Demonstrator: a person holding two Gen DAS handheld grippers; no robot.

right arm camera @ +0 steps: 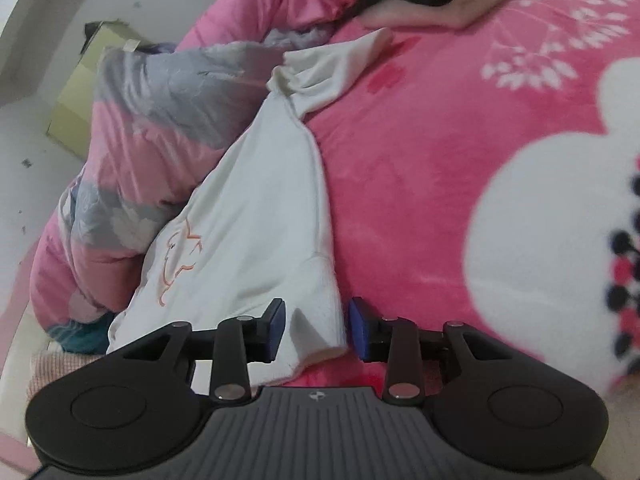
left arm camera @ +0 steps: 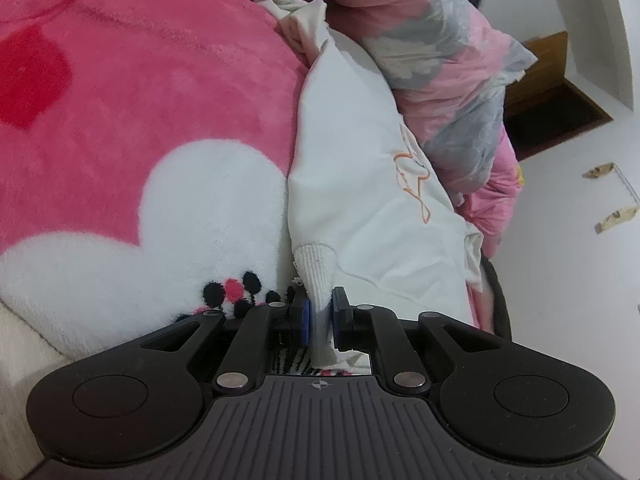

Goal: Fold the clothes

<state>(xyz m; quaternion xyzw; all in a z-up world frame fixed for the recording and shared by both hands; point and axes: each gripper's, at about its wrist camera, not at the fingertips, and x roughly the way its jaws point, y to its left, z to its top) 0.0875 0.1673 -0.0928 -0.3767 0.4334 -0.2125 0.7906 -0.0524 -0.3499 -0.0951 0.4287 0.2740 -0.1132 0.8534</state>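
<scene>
A white sweatshirt (left arm camera: 360, 168) with an orange line drawing lies on a pink blanket (left arm camera: 140, 92), stretched away from me. My left gripper (left arm camera: 321, 312) is shut on the ribbed cuff (left arm camera: 318, 276) of a sleeve, which runs between the blue pads. In the right wrist view the same sweatshirt (right arm camera: 256, 200) lies lengthwise, and my right gripper (right arm camera: 316, 324) stands open with a ribbed edge of the garment (right arm camera: 320, 320) between its spread fingers. A far sleeve (right arm camera: 332, 72) is bunched at the top.
A pink and grey floral quilt (right arm camera: 140, 140) is heaped along the sweatshirt's side. A person's hand (right arm camera: 416, 12) rests on the pink blanket (right arm camera: 440, 160) far off. White floor (left arm camera: 580, 280), a wooden piece of furniture (left arm camera: 552, 92) and a cardboard box (right arm camera: 84, 92) lie beyond the bed's edge.
</scene>
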